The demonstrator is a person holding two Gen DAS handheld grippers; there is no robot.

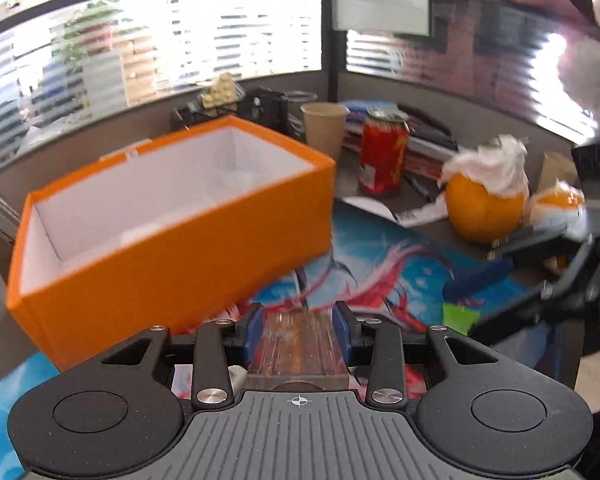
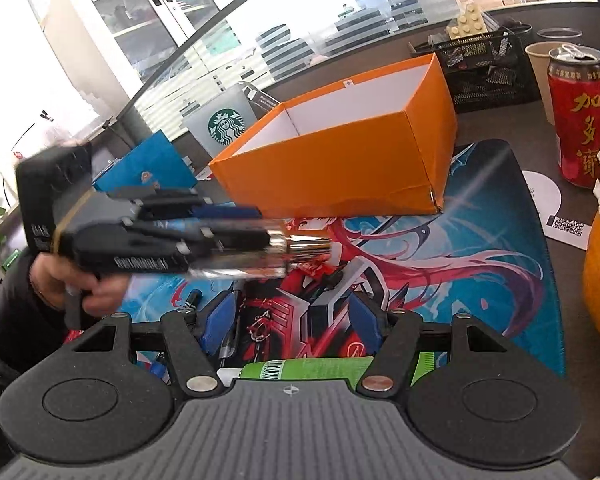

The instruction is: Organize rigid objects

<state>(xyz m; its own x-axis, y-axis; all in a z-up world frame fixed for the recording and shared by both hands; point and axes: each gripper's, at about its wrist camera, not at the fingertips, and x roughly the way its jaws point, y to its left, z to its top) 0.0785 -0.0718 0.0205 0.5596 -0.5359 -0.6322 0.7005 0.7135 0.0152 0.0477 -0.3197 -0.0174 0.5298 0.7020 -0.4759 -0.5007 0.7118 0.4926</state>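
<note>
My left gripper (image 1: 299,330) is shut on a clear rectangular bottle with a metallic cap (image 1: 298,344); in the right wrist view the same gripper (image 2: 256,236) holds it sideways above the mat, the shiny cap (image 2: 306,246) pointing toward the orange box. The open orange box (image 1: 172,248) with a white inside stands just ahead left of it, and also shows in the right wrist view (image 2: 340,160). My right gripper (image 2: 292,322) is open and empty above the mat, with a green tube (image 2: 312,368) just below it. It shows at the right of the left wrist view (image 1: 480,296).
A printed desk mat (image 2: 480,280) covers the desk. A red can (image 2: 582,120), a paper cup (image 1: 324,128), an orange with tissue on top (image 1: 484,204), a black mesh organizer (image 2: 488,64) and a Starbucks bag (image 2: 224,124) stand around. Pens (image 2: 230,344) lie near my right gripper.
</note>
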